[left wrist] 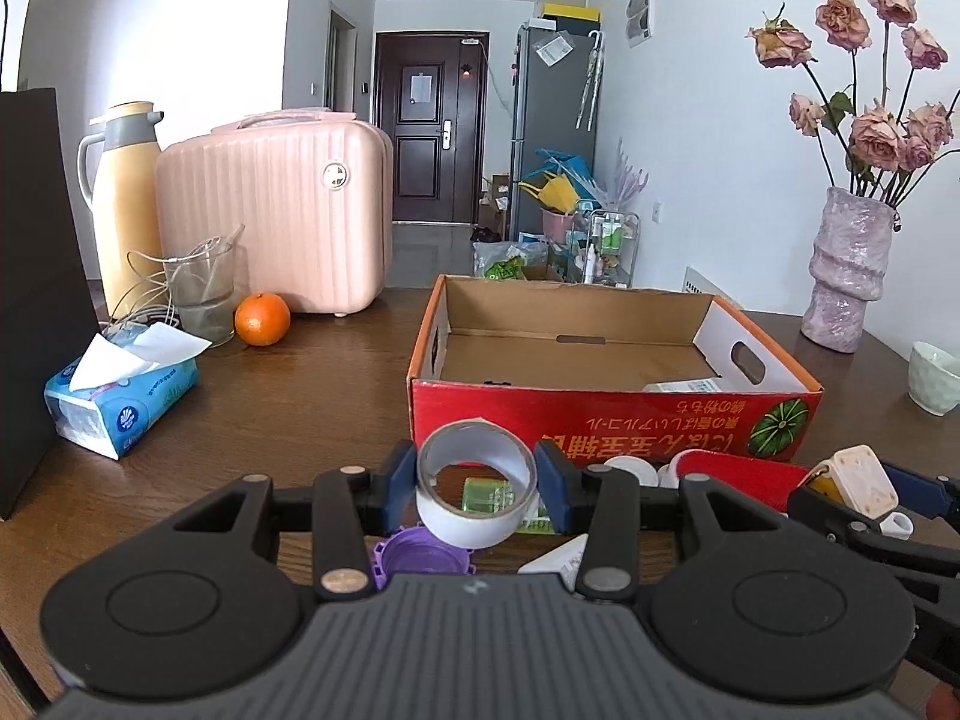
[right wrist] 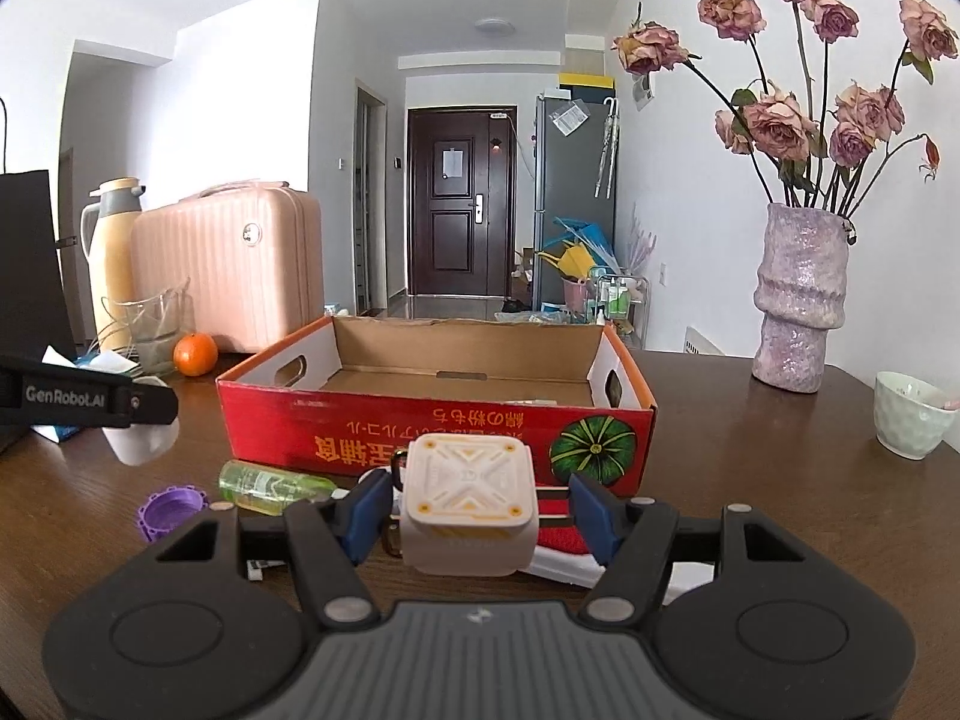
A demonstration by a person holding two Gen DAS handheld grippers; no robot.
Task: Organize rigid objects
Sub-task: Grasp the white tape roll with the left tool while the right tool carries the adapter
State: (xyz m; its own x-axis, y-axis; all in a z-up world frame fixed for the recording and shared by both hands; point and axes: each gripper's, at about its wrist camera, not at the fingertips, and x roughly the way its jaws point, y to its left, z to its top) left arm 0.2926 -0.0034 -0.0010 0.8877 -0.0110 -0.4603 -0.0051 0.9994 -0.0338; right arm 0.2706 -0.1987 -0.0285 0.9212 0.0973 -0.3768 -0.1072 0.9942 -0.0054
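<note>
**Two items gripped, box waiting**

Two grips in hand. Tape roll (left wrist: 477,483) pinched across its rim by left gripper (left wrist: 477,489), raised above table (left wrist: 300,396), just short of box (left wrist: 612,414). Likely light and stiff, yet thin-walled; best squeezed gently across the ring, as now. White cube (right wrist: 468,504) clamped flat-sided in right gripper (right wrist: 471,507), also near box front. Probably rigid, smooth plastic, apt to slip if tilted. Still lying on table: green bottle (right wrist: 270,483), purple cap (right wrist: 171,510).
</note>
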